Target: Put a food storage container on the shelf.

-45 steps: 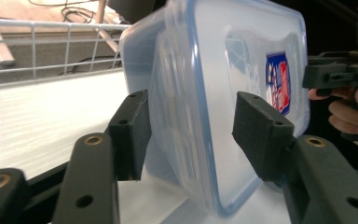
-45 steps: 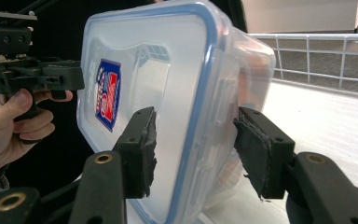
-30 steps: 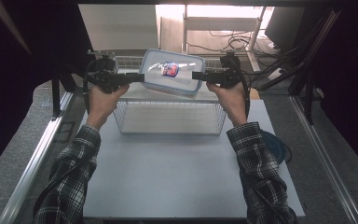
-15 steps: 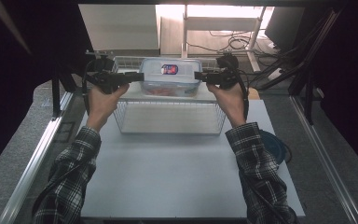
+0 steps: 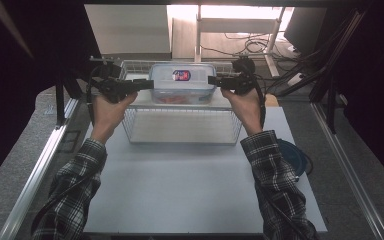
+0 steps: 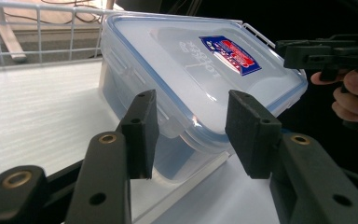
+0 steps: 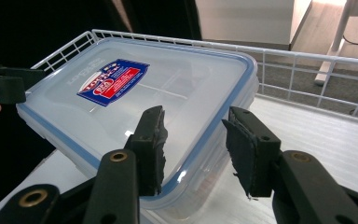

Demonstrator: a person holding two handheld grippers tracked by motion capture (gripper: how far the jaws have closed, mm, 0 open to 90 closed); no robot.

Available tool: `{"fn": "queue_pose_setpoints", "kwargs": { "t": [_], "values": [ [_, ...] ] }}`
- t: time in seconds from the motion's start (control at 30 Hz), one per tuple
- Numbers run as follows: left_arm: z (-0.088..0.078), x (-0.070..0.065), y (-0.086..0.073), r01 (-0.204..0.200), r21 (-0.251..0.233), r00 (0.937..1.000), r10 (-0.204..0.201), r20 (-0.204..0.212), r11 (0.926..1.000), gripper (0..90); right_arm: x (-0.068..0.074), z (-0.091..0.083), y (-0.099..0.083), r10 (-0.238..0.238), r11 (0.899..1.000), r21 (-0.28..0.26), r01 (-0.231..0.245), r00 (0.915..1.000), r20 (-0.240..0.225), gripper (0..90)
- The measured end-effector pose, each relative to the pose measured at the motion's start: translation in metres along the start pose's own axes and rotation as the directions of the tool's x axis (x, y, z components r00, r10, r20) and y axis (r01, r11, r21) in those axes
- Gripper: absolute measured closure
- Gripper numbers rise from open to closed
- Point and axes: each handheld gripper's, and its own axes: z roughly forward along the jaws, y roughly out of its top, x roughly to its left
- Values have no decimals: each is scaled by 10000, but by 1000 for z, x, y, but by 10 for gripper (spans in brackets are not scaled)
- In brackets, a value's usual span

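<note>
A clear plastic container (image 5: 182,82) with a blue-sealed lid and a red and blue label rests level on the top shelf of a white wire rack (image 5: 180,125). My left gripper (image 5: 150,84) grips its left end, and in the left gripper view the jaws (image 6: 193,135) clamp a corner of the container (image 6: 191,70). My right gripper (image 5: 211,80) is at the opposite end. Its jaws have just been closing, and in the right gripper view they (image 7: 193,149) hold a corner of the container (image 7: 144,93) between them.
The rack stands at the far side of a white table board (image 5: 180,200). A wire rim (image 7: 307,60) runs around its white top shelf (image 6: 37,107). A dark blue round object (image 5: 292,155) lies at the table's right edge. Metal rails flank the table.
The container was tilted and held off the shelf. Now it sits level on the rack's top, a little farther back, and the right gripper's jaws have drawn in on its end.
</note>
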Motion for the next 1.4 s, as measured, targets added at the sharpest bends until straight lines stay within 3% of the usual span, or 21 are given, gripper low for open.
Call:
{"fn": "queue_pose_setpoints", "kwargs": {
  "t": [0.07,0.13,0.2,0.37,0.4,0.43,0.53,0.57,0.67,0.83,0.93,1.0,1.13,1.2,1.4],
  "values": [
    [-1,-3,1,-294,-158,9988,288,-392,9994,499,2,-1,0,-256,9996,85,256,9996,70,504],
    [-3,-3,1,-319,-305,9989,307,-364,9990,477,3,-2,0,-449,9989,117,447,9989,128,477],
    [-9,-3,-1,-282,-639,9995,275,-124,9976,412,4,-7,-2,-674,9977,-30,674,9977,76,388],
    [-14,-13,-10,-911,-501,9958,904,-166,9946,288,6,-14,-8,-856,9961,-241,850,9959,-278,201],
    [-14,-13,-10,-911,-501,9958,904,-166,9946,269,6,-14,-8,-856,9961,-241,850,9959,-278,201],
    [-17,-18,-16,-1250,-456,9921,1244,-154,9911,253,9,-17,-12,-1079,9938,-295,1072,9939,-223,146],
    [-19,-23,-23,-1537,-402,9880,1530,-199,9873,183,13,-20,-17,-1296,9909,-406,1286,9913,-230,114],
    [-22,-29,-31,-1820,-310,9831,1812,-268,9828,166,18,-23,-23,-1525,9876,-401,1518,9882,-165,83],
    [-26,-38,-43,-2168,-208,9761,2163,-227,9760,122,23,-28,-33,-1938,9805,-387,1929,9808,-213,52],
    [-32,-50,-64,-2439,-142,9698,2440,52,9697,92,31,-39,-50,-2234,9742,-432,2216,9737,-436,32],
    [-33,-54,-72,-2478,-101,9687,2479,126,9688,82,33,-42,-57,-2321,9722,-440,2301,9714,-499,31],
    [-34,-57,-83,-2429,-22,9688,2427,505,9701,80,37,-47,-68,-2457,9692,-347,2439,9675,-599,29],
    [-35,-61,-98,-2510,25,9659,2503,656,9680,80,40,-52,-82,-2633,9646,-364,2613,9622,-696,27],
    [-35,-63,-102,-2538,45,9654,2531,625,9672,79,41,-53,-86,-2711,9624,-362,2691,9601,-688,27],
    [-32,-66,-136,-2826,330,9588,2813,386,9587,75,46,-56,-115,-3073,9515,-78,3076,9487,-741,22]
  ]
}}
